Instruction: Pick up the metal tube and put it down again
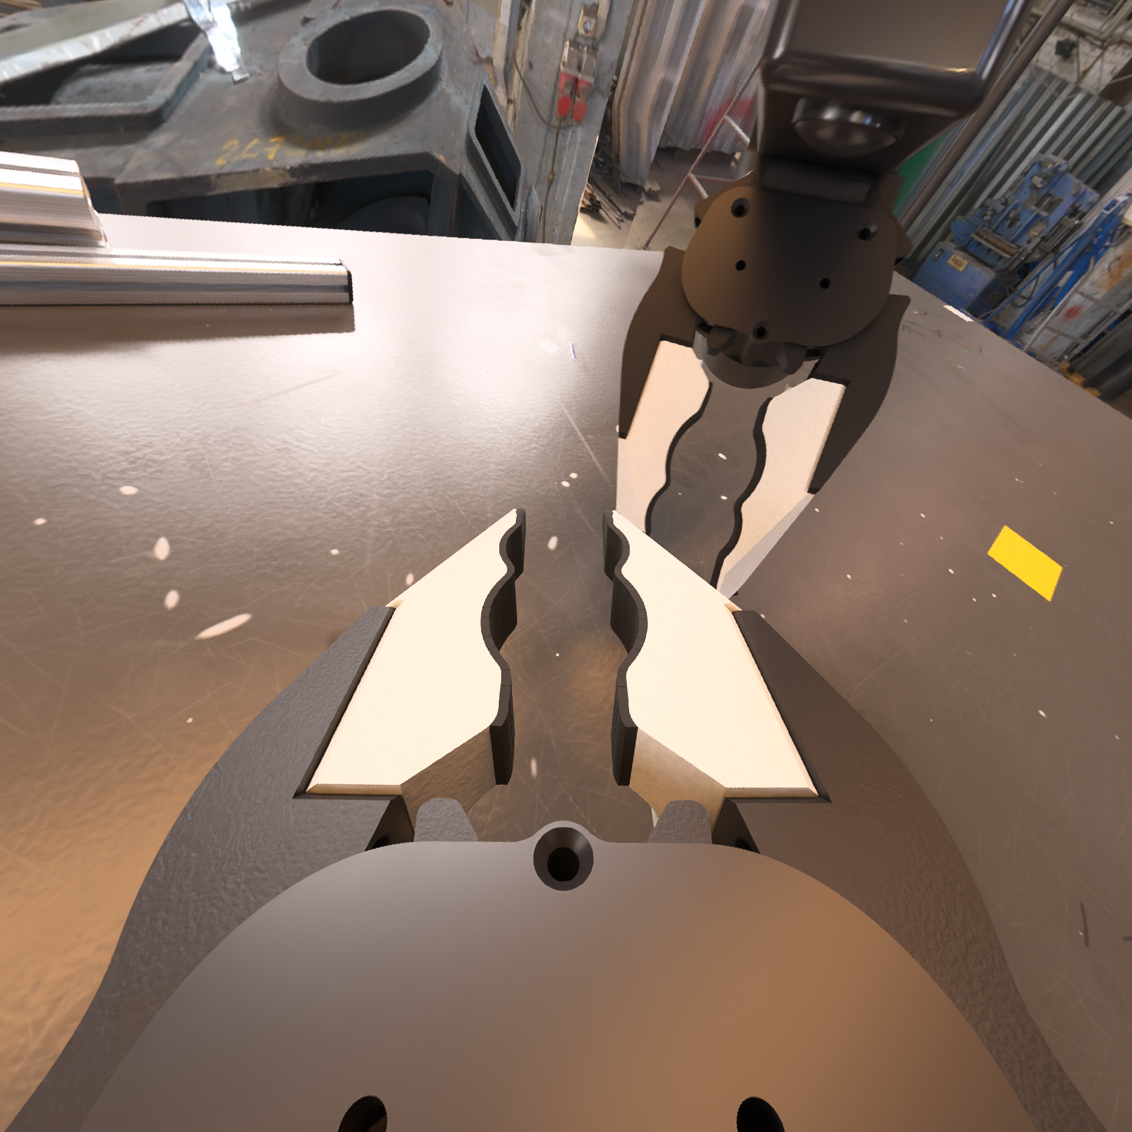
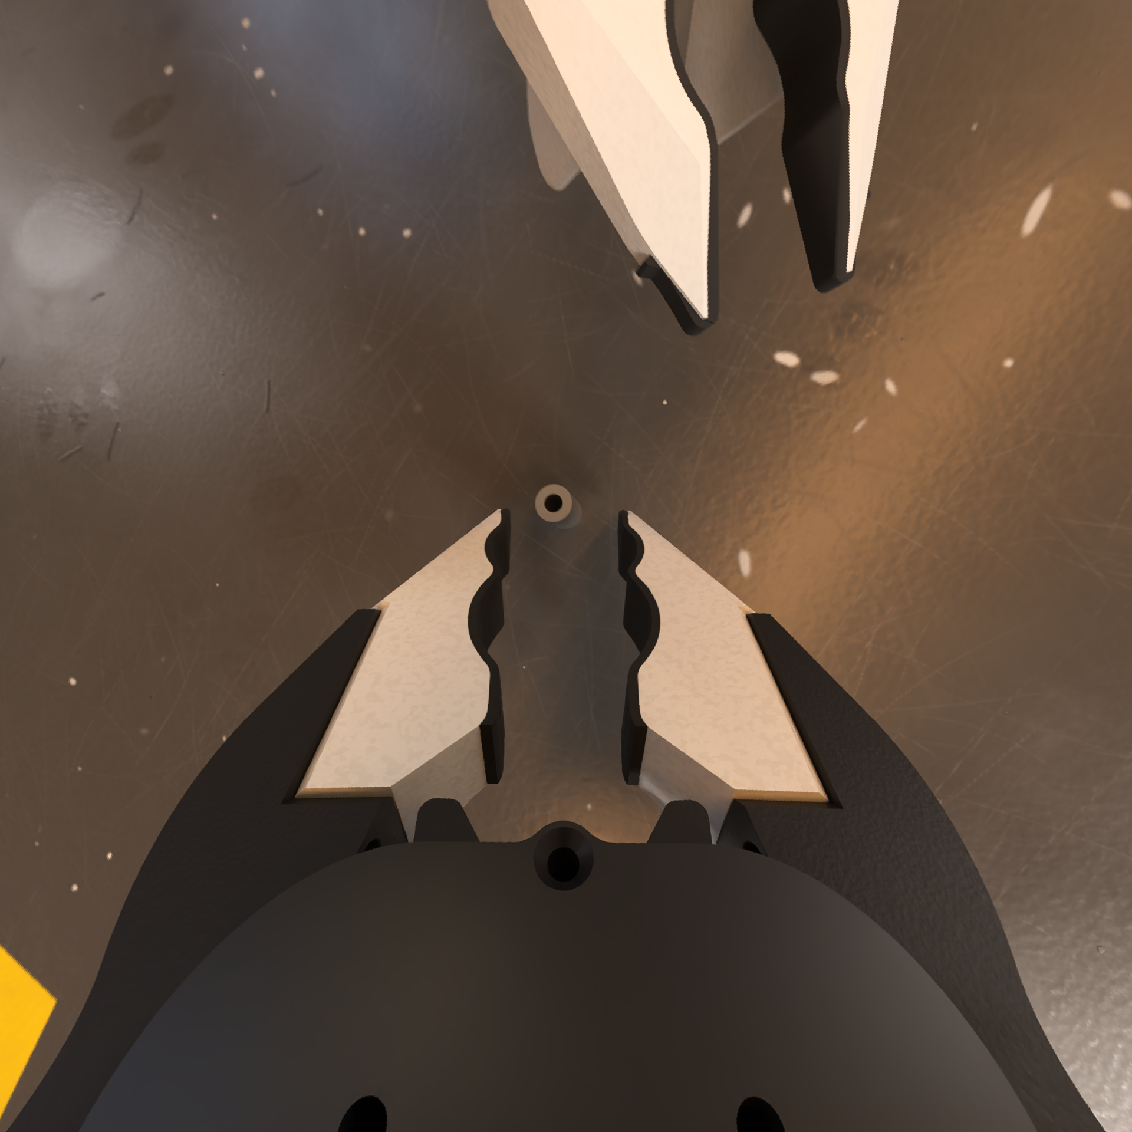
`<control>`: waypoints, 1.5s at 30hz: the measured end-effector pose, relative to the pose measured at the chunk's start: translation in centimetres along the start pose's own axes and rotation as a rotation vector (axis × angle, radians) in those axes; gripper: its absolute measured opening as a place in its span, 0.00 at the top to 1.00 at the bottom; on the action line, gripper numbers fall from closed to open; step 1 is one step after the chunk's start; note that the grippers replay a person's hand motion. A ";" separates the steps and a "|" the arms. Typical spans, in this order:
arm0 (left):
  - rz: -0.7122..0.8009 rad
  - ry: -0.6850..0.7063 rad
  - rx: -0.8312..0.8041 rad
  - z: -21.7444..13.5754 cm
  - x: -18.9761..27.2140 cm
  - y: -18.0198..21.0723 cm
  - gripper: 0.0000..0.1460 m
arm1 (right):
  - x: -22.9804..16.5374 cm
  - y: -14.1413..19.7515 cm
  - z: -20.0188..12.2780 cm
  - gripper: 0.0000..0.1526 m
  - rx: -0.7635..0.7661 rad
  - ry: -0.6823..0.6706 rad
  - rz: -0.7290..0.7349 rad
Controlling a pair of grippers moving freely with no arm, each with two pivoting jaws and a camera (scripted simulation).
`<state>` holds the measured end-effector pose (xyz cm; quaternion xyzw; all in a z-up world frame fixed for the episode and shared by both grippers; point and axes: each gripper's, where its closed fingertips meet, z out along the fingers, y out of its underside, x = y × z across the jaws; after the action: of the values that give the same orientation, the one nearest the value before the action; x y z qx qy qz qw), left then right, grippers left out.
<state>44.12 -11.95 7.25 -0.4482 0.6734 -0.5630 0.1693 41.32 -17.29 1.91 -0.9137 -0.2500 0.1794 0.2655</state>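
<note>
A small grey metal tube (image 2: pixel 556 503) stands upright on the scratched metal table (image 2: pixel 245 429), seen end-on with its bore showing. My right gripper (image 2: pixel 563 517) points straight down at the table and is open; the tube sits just past its fingertips, in line with the gap and not touched. In the left wrist view the right gripper (image 1: pixel 692 545) hangs over the table ahead and to the right, and the tube is hidden. My left gripper (image 1: pixel 563 527) is open and empty, low over the table. It also shows at the top of the right wrist view (image 2: pixel 764 303), close beyond the tube.
Shiny aluminium bars (image 1: pixel 171 282) lie at the table's far left, with a stack of them (image 1: pixel 43 196) behind. A yellow patch (image 1: pixel 1024 562) marks the table to the right and shows in the right wrist view (image 2: pixel 18 1017). The table's far edge (image 1: pixel 429 236) fronts heavy workshop machinery.
</note>
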 end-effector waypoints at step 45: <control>-0.041 -0.035 0.025 -0.5 -1.1 -0.3 0.83 | 0.2 1.1 -1.0 0.70 -0.117 0.158 -0.019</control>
<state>44.51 -10.81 7.40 -0.4694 0.6539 -0.5669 0.1751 42.35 -18.35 1.99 -0.9366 -0.2468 0.0892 0.2322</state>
